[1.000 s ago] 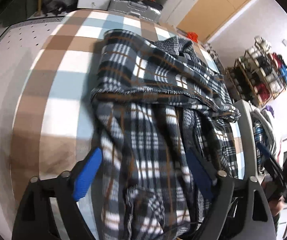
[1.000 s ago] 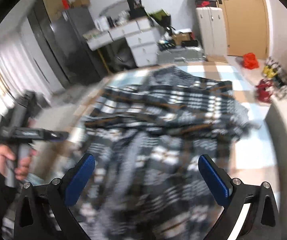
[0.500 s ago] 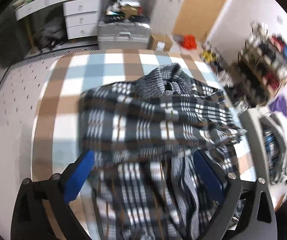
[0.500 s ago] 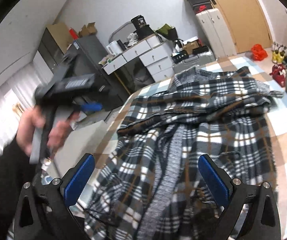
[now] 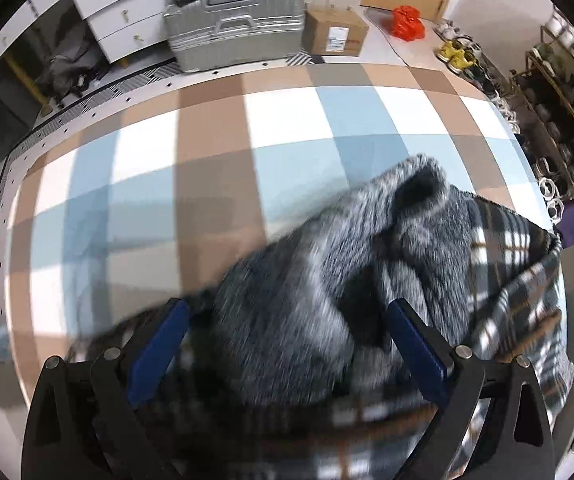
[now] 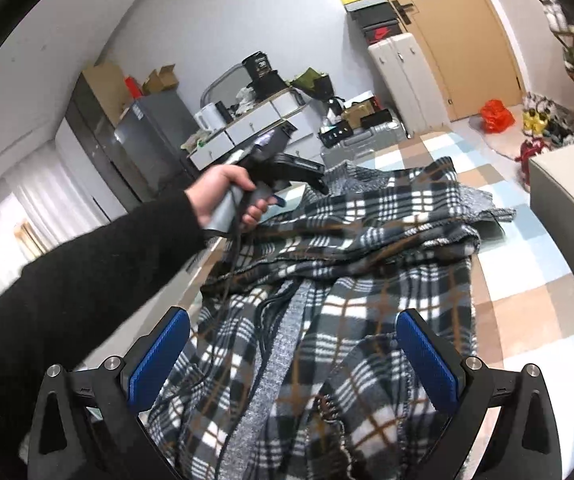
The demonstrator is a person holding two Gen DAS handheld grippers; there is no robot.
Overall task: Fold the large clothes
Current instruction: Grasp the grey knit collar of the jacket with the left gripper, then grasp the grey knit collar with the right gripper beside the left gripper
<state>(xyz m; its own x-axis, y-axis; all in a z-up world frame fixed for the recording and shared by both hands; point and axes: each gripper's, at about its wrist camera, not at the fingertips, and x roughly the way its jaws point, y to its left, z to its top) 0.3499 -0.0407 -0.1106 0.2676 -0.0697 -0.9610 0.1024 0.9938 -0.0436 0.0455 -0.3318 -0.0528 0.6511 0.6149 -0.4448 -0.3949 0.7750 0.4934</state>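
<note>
Pale grey-blue walls [image 6: 175, 32] enclose a cluttered room. A wooden door [image 6: 467, 32] stands at the far side, with a white cabinet [image 6: 403, 80] beside it and shoe boxes stacked on top. White drawers [image 5: 119, 12] line the wall near a silver suitcase [image 5: 235, 28] and a cardboard box [image 5: 337, 32]. A shoe rack [image 5: 567, 120] fills one side. Daylight glows through white curtains [image 6: 19, 216].

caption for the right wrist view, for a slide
Open right gripper over a rumpled plaid garment on the checked bed.
</note>
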